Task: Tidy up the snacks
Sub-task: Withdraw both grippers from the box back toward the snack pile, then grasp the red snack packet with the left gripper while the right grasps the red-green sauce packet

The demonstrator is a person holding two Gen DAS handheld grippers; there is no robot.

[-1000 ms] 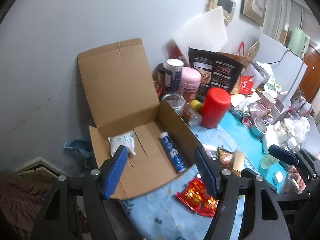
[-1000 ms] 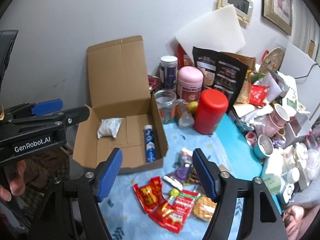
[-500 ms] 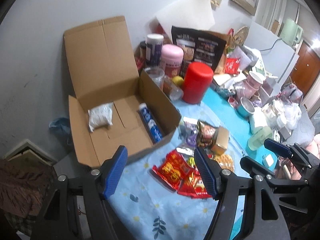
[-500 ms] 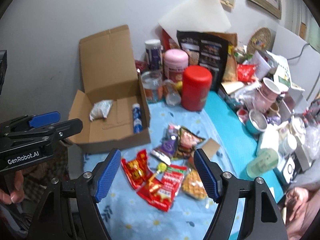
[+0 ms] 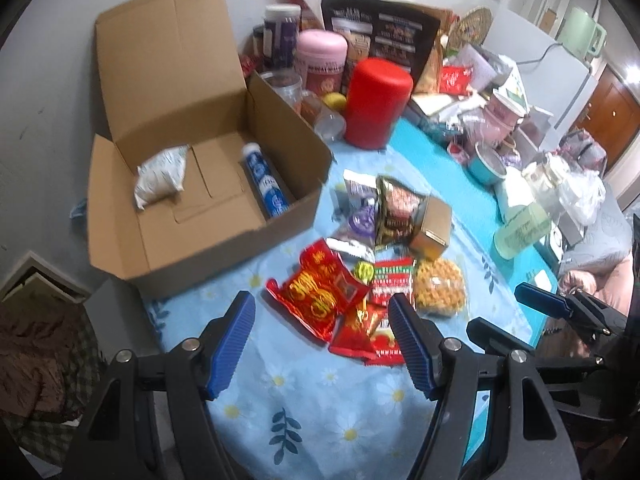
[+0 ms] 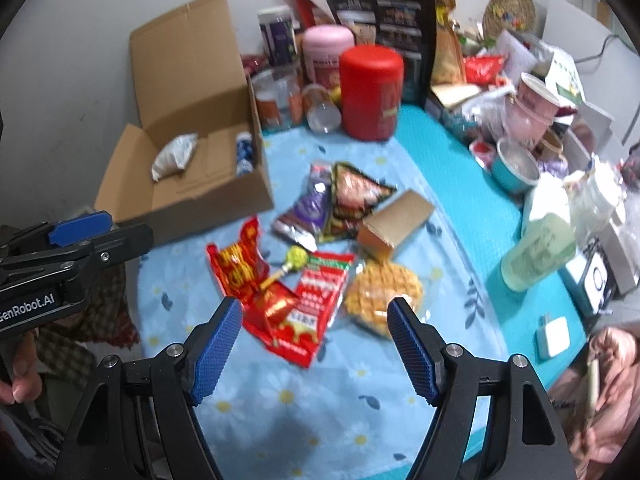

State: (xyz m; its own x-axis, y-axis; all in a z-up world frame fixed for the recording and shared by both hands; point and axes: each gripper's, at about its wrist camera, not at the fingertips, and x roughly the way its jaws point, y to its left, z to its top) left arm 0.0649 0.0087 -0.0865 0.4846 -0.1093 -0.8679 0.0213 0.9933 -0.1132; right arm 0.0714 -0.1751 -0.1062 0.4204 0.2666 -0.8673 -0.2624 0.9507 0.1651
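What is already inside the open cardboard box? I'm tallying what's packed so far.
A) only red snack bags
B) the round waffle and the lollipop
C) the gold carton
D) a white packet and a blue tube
D: the cardboard box holds only a white packet and a blue tube.

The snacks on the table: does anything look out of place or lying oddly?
Yes. A clear jar lies tipped on its side between the cardboard box and the red canister, while the containers around it stand upright. Nothing looks spilled.
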